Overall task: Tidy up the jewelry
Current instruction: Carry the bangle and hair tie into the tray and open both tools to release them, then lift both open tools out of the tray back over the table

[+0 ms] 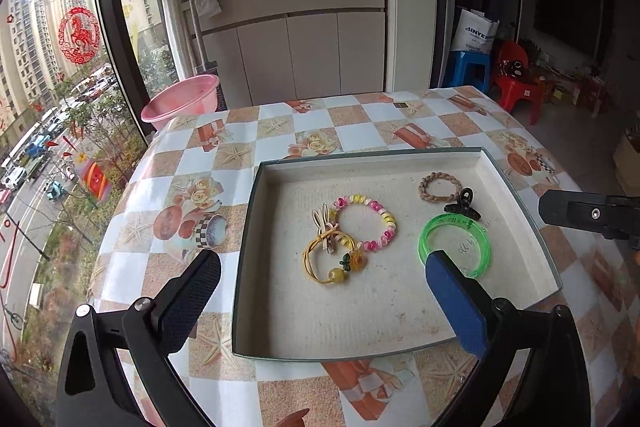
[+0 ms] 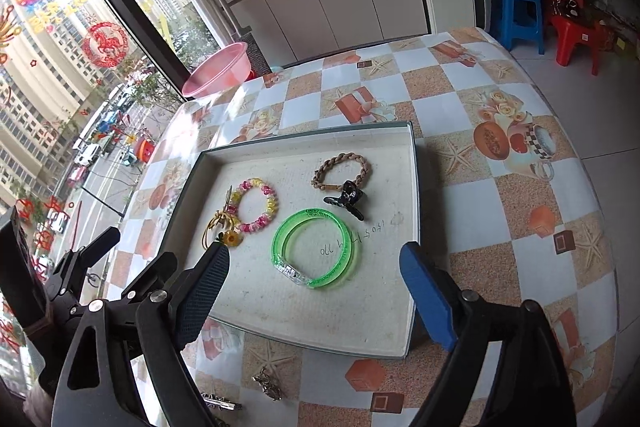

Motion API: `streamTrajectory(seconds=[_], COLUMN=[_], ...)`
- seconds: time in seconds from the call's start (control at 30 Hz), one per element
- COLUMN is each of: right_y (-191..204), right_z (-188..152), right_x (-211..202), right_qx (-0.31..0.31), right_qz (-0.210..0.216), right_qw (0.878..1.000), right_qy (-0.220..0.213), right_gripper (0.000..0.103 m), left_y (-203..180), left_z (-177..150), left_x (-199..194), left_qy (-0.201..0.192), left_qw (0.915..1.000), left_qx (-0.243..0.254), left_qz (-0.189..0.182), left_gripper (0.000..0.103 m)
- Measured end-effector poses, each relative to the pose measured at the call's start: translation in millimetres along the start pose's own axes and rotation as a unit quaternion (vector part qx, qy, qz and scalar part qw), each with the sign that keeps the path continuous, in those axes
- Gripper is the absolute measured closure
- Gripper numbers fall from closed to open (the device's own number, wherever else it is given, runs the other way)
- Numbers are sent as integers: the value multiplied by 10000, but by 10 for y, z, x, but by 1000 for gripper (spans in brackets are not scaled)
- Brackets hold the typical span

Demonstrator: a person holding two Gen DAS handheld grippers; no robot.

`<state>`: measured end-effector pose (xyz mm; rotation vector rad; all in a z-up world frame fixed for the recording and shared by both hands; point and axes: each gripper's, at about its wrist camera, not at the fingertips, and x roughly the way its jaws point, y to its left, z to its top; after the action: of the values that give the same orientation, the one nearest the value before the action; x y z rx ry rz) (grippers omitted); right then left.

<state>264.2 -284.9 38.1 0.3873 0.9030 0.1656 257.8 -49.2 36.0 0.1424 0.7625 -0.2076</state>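
A shallow grey-lined tray (image 1: pixel 368 157) (image 2: pixel 308 133) lies on the checked tablecloth. It holds a pink-and-yellow spiral bracelet (image 1: pixel 384 223) (image 2: pixel 272 205), a yellow hair tie with beads and a flower (image 1: pixel 320 269) (image 2: pixel 230 238), a brown braided tie (image 1: pixel 430 183) (image 2: pixel 362 163), a black claw clip (image 1: pixel 462 205) (image 2: pixel 348 201) and a green clear bangle (image 1: pixel 438 225) (image 2: pixel 316 247). My left gripper (image 1: pixel 322 259) hangs open above the tray's near half with nothing between its fingers. My right gripper (image 2: pixel 314 253) is also open, over the green bangle and apart from it.
Small silver pieces (image 2: pixel 268 385) lie on the cloth in front of the tray, near its front rim. A pink basin (image 1: pixel 182 103) (image 2: pixel 218 69) sits past the table's far left corner by the window. Blue and red stools (image 1: pixel 516 79) stand on the floor at the right.
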Motion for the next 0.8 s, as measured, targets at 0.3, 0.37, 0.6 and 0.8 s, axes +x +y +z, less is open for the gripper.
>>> streamTrajectory(seconds=[0.3, 0.37, 0.6, 0.8], right_y=[63, 67, 8, -1], right_z=[-269, -344, -617, -931], right_x=[-490, -592, -878, -950], right_qx=[134, 122, 197, 105], right_qz=[219, 177, 206, 148], right_qw=[9980, 9973, 9948, 9964], right_qy=[-573, -699, -976, -823], right_gripper=[0, 0, 0, 0], left_y=[24, 17, 31, 109], left_z=[-376, -475, -812, -1114], left_x=[-433, -516, -804, -902], left_qy=[75, 73, 8, 156], left_qw=[9990, 9991, 9996, 9988], left_qx=[-215, -212, -177, -392], left_qz=[-379, -353, -222, -246], left_gripper=[0, 0, 0, 0])
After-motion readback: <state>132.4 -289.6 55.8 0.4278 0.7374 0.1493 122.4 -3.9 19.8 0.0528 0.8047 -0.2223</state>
